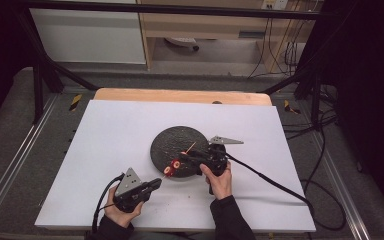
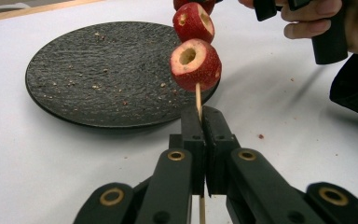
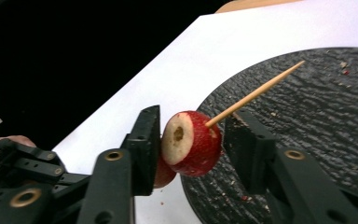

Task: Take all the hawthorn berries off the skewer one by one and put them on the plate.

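High view: the left gripper (image 1: 156,183) sits near the front edge of the white table (image 1: 115,130), its jaws clamped together on the blunt end of a wooden skewer (image 1: 188,148), so that the stick is steadied while fruit is worked along it; the skewer slants up over the front rim of the dark round plate (image 1: 172,140), which lies near the table's middle. In the left gripper view two cored strawberry pieces are threaded on it, the nearer strawberry (image 2: 196,64) just above the jaws. The right gripper (image 3: 192,142) brackets a strawberry piece (image 3: 192,142) from the plate side; its jaws have closed in, one pad touching, the other with a sliver of gap, probably to slide the fruit. Crumbs (image 2: 95,86) dot the plate; nothing blocks the skewer's bare tip.
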The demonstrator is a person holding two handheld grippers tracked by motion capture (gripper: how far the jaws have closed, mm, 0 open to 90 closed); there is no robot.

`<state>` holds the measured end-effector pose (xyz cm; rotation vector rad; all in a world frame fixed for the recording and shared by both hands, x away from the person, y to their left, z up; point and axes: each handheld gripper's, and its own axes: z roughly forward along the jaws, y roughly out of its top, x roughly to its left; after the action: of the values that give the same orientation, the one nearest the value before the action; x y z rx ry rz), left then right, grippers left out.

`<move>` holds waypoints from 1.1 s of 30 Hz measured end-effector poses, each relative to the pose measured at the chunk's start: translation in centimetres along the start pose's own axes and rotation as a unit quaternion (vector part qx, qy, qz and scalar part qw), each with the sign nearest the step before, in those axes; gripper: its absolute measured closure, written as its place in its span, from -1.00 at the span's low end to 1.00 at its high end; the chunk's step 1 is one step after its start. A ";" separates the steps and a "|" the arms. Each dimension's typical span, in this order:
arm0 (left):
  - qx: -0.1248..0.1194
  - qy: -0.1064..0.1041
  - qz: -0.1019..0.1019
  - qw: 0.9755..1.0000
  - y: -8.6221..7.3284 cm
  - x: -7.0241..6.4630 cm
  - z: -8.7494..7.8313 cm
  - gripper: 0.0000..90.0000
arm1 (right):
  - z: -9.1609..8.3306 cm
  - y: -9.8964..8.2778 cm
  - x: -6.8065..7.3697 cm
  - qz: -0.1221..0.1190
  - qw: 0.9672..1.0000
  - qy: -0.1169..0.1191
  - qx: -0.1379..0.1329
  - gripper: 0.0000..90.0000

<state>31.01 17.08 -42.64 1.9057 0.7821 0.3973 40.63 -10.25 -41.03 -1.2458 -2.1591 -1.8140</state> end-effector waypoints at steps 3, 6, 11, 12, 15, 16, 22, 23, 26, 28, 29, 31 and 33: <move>-0.002 0.000 0.001 1.000 0.0 0.0 0.0 0.96 | 0.0 0.2 -0.1 0.014 1.000 0.010 0.006 0.38; -0.004 -0.001 0.001 1.000 0.0 0.0 -0.1 0.96 | -0.2 0.4 -0.1 0.017 1.000 0.011 0.004 0.38; -0.013 -0.001 0.001 1.000 0.1 0.0 -0.4 0.96 | -0.7 1.4 -0.4 0.024 1.000 0.005 -0.011 0.39; -0.016 -0.001 0.001 1.000 0.2 0.1 -0.5 0.96 | -0.8 1.7 -0.4 0.027 1.000 0.006 -0.013 0.39; -0.017 0.000 0.001 1.000 0.1 0.1 -0.6 0.96 | -1.2 2.4 -0.8 0.022 1.000 -0.004 -0.020 0.39; -0.017 0.000 0.001 1.000 0.2 0.1 -0.6 0.96 | -1.4 2.7 -0.9 0.021 1.000 -0.007 -0.023 0.39; -0.017 0.001 -0.002 1.000 0.1 0.4 -0.7 0.96 | -2.4 4.5 -1.9 0.018 0.999 -0.029 -0.039 0.39; -0.017 0.002 -0.003 1.000 0.1 0.4 -0.7 0.96 | -2.5 4.8 -2.1 0.016 0.998 -0.034 -0.043 0.39; -0.015 0.003 -0.007 1.000 0.0 0.7 -0.7 0.96 | -2.7 5.6 -2.8 0.017 0.998 -0.046 -0.049 0.39; -0.018 0.004 -0.011 1.000 0.0 0.8 -0.8 0.96 | -2.6 6.0 -3.2 0.017 0.997 -0.054 -0.049 0.39; -0.018 0.005 -0.012 1.000 0.0 0.9 -0.9 0.96 | -2.5 6.1 -3.5 0.017 0.997 -0.057 -0.049 0.39; -0.021 0.007 -0.015 1.000 0.0 1.1 -1.0 0.96 | -2.4 6.3 -3.9 0.022 0.997 -0.066 -0.045 0.39; -0.022 0.009 -0.018 1.000 0.0 1.3 -1.1 0.96 | -2.1 6.3 -4.3 0.022 0.996 -0.077 -0.038 0.39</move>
<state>31.34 18.68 -42.23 1.8478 0.8115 0.4057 46.39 -14.39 -37.63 -1.4842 -2.1361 -1.8576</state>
